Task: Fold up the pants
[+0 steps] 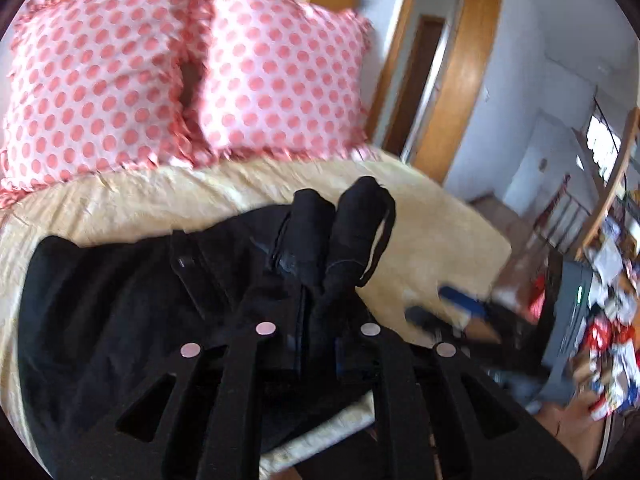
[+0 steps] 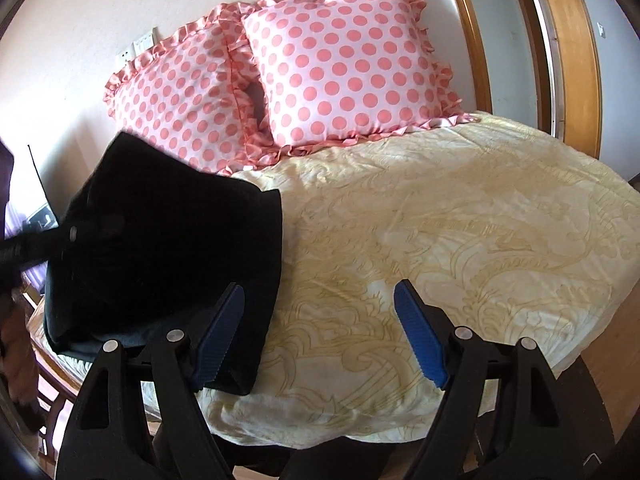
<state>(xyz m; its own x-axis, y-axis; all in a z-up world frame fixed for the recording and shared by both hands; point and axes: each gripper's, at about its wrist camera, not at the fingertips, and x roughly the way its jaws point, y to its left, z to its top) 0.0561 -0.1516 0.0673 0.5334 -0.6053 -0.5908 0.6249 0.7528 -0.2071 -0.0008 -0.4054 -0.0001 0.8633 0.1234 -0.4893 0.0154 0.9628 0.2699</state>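
The black pants (image 1: pixel 120 304) lie on the yellow bedspread (image 1: pixel 160 196). In the left wrist view my left gripper (image 1: pixel 318 280) is shut on a bunched part of the pants, with cloth wrapped over both fingertips and a belt loop hanging at the right. In the right wrist view the pants (image 2: pixel 168 256) lie folded over at the bed's left edge. My right gripper (image 2: pixel 320 340) is open and empty just above the bedspread (image 2: pixel 460 240); its left blue pad (image 2: pixel 218 340) is over the pants' near right edge.
Two pink polka-dot pillows (image 2: pixel 340 68) stand against the wall at the head of the bed. A wooden door frame (image 2: pixel 576 60) is at the right. In the left wrist view, cluttered shelves (image 1: pixel 608 300) and a chair stand past the bed's right edge.
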